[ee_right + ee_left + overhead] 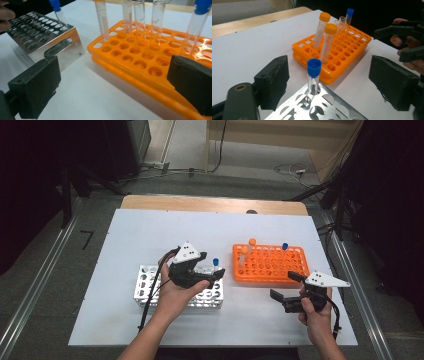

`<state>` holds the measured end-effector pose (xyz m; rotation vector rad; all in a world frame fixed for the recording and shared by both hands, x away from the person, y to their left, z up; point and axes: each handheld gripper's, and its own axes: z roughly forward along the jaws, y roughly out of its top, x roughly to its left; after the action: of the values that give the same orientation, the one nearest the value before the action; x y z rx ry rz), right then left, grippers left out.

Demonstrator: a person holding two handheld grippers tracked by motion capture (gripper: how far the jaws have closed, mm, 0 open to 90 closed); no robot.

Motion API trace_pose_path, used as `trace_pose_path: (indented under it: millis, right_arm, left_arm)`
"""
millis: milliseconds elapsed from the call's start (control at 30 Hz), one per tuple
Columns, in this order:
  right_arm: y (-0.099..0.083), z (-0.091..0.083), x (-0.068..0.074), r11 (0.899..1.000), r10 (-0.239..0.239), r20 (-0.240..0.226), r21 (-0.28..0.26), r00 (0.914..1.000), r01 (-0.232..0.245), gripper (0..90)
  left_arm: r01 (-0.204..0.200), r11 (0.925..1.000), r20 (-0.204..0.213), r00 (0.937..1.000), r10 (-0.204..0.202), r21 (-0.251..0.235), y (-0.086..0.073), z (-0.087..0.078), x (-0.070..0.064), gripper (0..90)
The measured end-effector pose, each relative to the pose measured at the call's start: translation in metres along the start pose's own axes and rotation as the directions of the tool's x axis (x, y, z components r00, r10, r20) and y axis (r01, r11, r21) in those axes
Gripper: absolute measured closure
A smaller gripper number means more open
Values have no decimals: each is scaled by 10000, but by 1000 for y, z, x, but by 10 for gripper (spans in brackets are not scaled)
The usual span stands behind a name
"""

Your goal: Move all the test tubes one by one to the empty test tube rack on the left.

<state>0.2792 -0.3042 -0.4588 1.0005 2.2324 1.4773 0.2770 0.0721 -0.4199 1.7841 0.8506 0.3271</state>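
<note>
A blue-capped tube stands upright in a corner hole of the metal rack. My left gripper is open around it, with a gap on each side. From above, the left gripper hovers over the metal rack's right end. My right gripper is open and holds nothing, just in front of the orange rack. In the right gripper view its jaws face the orange rack's near corner. Two orange-capped tubes, clear tubes and another blue-capped tube stand in the orange rack.
Both racks sit on a white board over a wooden table. Metal rails run along both sides of the table, and cables lie on the floor behind it. The other hand and its gripper show at the far right of the left gripper view.
</note>
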Motion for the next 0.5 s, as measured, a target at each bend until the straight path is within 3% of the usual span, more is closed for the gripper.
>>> trace_pose_path:
  millis: [100,267,367,500]
  right_arm:
    - [3,1,-4,9999,92,143,-47,9999,-91,0]
    - [11,2,-15,9986,495,436,-219,9978,-486,0]
    - [17,5,-18,9998,202,1155,-113,9931,-190,0]
    - [23,12,-26,9993,353,1202,-150,9921,-337,0]
  left_arm:
    - [48,9999,29,10000,-48,-112,-3,-7,0,72]
    - [199,9992,216,9996,-192,-335,-8,-15,1,23]
    - [291,9983,263,9993,-278,-507,-12,-17,2,16]
    - [275,9983,248,9993,-263,-513,-14,-18,3,0]
